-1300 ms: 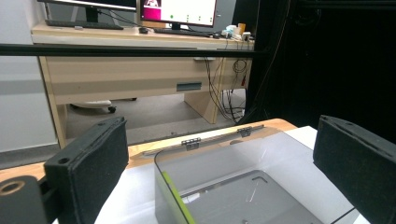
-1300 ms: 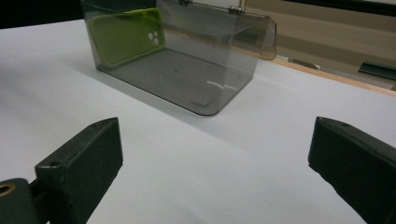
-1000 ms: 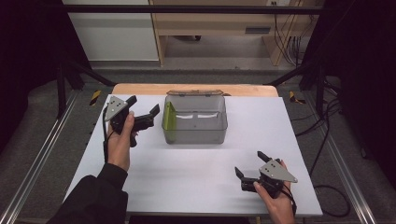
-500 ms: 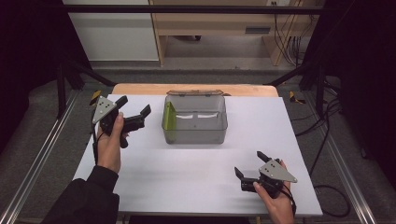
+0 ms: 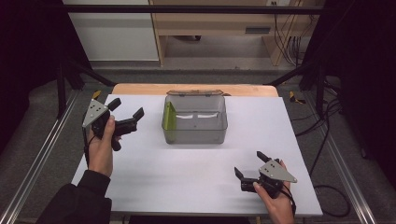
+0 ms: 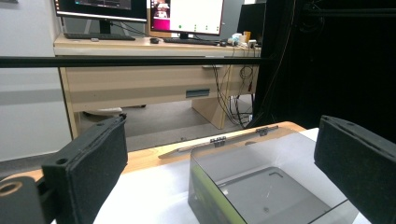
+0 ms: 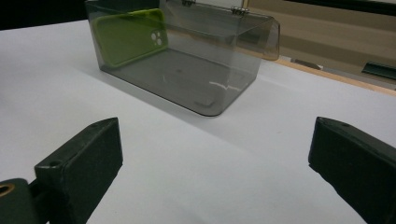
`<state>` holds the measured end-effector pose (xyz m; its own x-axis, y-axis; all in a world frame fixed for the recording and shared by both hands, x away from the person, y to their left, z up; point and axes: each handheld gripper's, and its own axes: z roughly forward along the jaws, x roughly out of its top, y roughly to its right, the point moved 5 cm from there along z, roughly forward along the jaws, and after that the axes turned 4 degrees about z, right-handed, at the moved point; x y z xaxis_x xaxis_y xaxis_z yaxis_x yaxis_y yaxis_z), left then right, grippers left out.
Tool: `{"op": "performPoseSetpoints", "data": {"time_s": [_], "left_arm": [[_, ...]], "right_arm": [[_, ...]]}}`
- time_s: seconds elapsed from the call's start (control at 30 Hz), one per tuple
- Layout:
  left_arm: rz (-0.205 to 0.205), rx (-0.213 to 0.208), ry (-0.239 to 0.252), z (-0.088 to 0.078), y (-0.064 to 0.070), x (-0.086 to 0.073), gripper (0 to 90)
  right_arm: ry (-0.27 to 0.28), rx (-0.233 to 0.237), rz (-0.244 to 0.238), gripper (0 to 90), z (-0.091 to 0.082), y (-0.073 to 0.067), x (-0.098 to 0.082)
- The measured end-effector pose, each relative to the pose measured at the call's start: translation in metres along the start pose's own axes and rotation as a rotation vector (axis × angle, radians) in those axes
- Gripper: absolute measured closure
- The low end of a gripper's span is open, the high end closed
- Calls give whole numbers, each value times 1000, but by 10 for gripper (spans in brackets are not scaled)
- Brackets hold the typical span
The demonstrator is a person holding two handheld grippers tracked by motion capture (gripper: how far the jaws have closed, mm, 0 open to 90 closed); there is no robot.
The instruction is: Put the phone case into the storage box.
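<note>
A smoky clear plastic box (image 5: 195,120) stands at the table's far middle with its hinged lid open toward the back. A lime green phone case (image 5: 169,120) leans upright against its left inner wall; it also appears as the phone case (image 7: 128,35) in the right gripper view. My left gripper (image 5: 126,108) is held above the table's left side, left of the box (image 6: 261,186), open and holding nothing. Near the front right edge my right gripper (image 5: 250,164) rests low, open and holding nothing, pointing at the box (image 7: 187,60).
The white table top (image 5: 187,172) sits on a wooden board (image 5: 140,88) that juts out behind the box. Metal frame rails (image 5: 42,154) run along both sides. A desk with monitors (image 6: 140,9) stands beyond the table, with cables on the floor at right.
My left gripper has drawn back from the box toward the table's left edge and lifted slightly. The right gripper has stayed still.
</note>
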<state>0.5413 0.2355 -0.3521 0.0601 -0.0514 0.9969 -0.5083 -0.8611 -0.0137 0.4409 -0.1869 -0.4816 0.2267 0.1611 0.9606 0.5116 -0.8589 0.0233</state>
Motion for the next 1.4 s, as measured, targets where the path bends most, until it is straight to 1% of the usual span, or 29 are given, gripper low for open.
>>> {"op": "performPoseSetpoints", "data": {"time_s": [0.17,0.53,0.8,0.93,1.4], "left_arm": [[3,-4,0,-3,-1,-2,24],[-15,-2,1,-15,-4,-15,23],[-23,3,5,-20,-6,-20,23],[-23,4,5,-21,-8,-20,23],[-35,2,23,-26,-9,-18,23]], "right_arm": [[-1,0,1,32,0,0,0],[-2,2,1,32,0,-1,0],[-3,2,-1,32,1,-1,0],[-3,2,-2,31,1,-1,0],[-5,3,-3,31,1,-1,-1]]}}
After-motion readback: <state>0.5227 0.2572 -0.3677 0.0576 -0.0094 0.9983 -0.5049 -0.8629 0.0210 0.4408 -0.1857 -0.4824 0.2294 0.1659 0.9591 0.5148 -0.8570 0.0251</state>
